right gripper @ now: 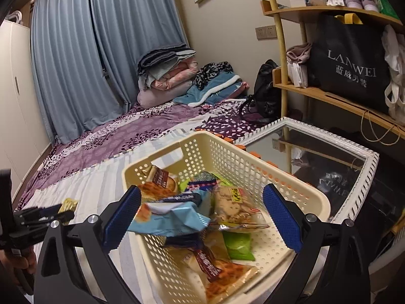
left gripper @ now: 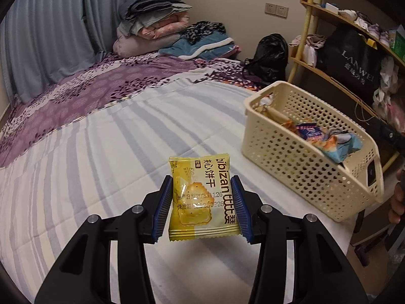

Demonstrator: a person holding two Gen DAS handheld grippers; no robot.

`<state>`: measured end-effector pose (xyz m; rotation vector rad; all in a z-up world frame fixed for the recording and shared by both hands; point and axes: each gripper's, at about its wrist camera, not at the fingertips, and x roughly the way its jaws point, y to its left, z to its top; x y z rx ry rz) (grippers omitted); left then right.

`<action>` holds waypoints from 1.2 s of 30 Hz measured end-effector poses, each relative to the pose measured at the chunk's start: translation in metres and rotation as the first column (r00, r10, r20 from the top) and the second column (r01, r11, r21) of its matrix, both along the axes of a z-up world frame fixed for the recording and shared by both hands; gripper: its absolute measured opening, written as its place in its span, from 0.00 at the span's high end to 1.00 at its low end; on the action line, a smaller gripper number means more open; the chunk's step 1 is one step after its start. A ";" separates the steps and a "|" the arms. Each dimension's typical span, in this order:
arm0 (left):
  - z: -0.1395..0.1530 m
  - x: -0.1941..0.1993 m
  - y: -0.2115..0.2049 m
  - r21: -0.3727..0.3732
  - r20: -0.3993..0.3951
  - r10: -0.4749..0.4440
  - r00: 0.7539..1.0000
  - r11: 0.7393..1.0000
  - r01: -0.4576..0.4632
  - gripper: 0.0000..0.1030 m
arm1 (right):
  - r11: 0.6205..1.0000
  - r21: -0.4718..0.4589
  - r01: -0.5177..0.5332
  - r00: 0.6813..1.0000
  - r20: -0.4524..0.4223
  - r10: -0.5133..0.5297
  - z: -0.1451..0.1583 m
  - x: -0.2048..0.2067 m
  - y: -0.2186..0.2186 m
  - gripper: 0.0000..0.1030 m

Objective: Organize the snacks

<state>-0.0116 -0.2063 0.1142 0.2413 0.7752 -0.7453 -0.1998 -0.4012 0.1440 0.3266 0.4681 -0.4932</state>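
A yellow cracker packet [left gripper: 202,197] was clamped between the blue pads of the left gripper [left gripper: 202,209] and was held clear above the striped bedsheet [left gripper: 106,152]. The cream perforated basket [left gripper: 276,149], set near the bed's edge to the right of the packet and apart from it, was seen already loaded with assorted snack packs [right gripper: 202,215]. The right gripper [right gripper: 202,215] was held over the basket with its jaws spread wide and nothing pressed between them. A white-framed mirror [right gripper: 359,174] was seen just beyond the basket.
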 end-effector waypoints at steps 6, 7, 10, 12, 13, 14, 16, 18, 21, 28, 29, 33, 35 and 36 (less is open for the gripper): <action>0.014 -0.015 -0.052 -0.017 0.012 -0.120 0.993 0.993 0.120 0.54 | 1.000 0.016 0.007 1.000 0.002 -0.007 -0.005 -0.012 -0.008 0.07; 0.016 -0.016 -0.059 -0.019 0.013 -0.134 0.991 0.991 0.134 0.54 | 1.000 0.021 0.010 1.000 0.004 -0.010 -0.006 -0.013 -0.010 0.07; 0.021 -0.017 -0.085 -0.019 0.018 -0.180 0.983 0.983 0.180 0.54 | 0.999 0.031 0.012 1.000 0.008 -0.012 -0.008 -0.015 -0.014 0.07; 0.024 -0.016 -0.100 -0.017 0.023 -0.200 0.980 0.980 0.200 0.54 | 0.999 0.035 0.010 1.000 0.008 -0.010 -0.009 -0.016 -0.015 0.07; 0.026 -0.015 -0.108 -0.019 0.023 -0.211 0.977 0.977 0.212 0.54 | 0.999 0.036 0.009 1.000 0.006 -0.009 -0.010 -0.017 -0.015 0.07; 0.027 -0.015 -0.115 -0.024 0.020 -0.222 0.975 0.975 0.223 0.54 | 0.999 0.039 0.007 1.000 0.004 -0.007 -0.011 -0.018 -0.016 0.07; 0.028 -0.014 -0.129 -0.029 0.011 -0.243 0.970 0.970 0.243 0.54 | 0.999 0.042 0.005 1.000 -0.002 -0.005 -0.013 -0.019 -0.017 0.07; 0.026 -0.014 -0.142 -0.030 -0.004 -0.260 0.966 0.965 0.260 0.54 | 0.999 0.047 0.009 1.000 -0.008 -0.009 -0.015 -0.021 -0.019 0.07; 0.022 -0.013 -0.159 -0.030 -0.028 -0.285 0.958 0.958 0.284 0.54 | 0.998 0.054 0.018 1.000 -0.013 -0.017 -0.018 -0.024 -0.023 0.07; 0.012 -0.011 -0.173 -0.026 -0.050 -0.301 0.952 0.954 0.300 0.53 | 0.998 0.059 0.030 0.999 -0.020 -0.029 -0.021 -0.027 -0.026 0.07; 0.012 -0.011 -0.175 -0.024 -0.052 -0.301 0.952 0.953 0.301 0.52 | 0.998 0.059 0.030 0.999 -0.021 -0.028 -0.021 -0.026 -0.025 0.07; 0.012 -0.010 -0.171 -0.019 -0.023 -0.279 0.960 0.960 0.278 0.15 | 0.998 0.055 0.024 0.999 -0.023 -0.023 -0.021 -0.025 -0.025 0.07; 0.013 -0.010 -0.169 -0.013 -0.016 -0.278 0.961 0.961 0.278 0.14 | 0.998 0.054 0.020 1.000 -0.023 -0.019 -0.021 -0.024 -0.024 0.07; 0.013 -0.009 -0.167 -0.005 -0.016 -0.274 0.962 0.962 0.274 0.09 | 0.998 0.054 0.019 1.000 -0.024 -0.018 -0.020 -0.024 -0.024 0.07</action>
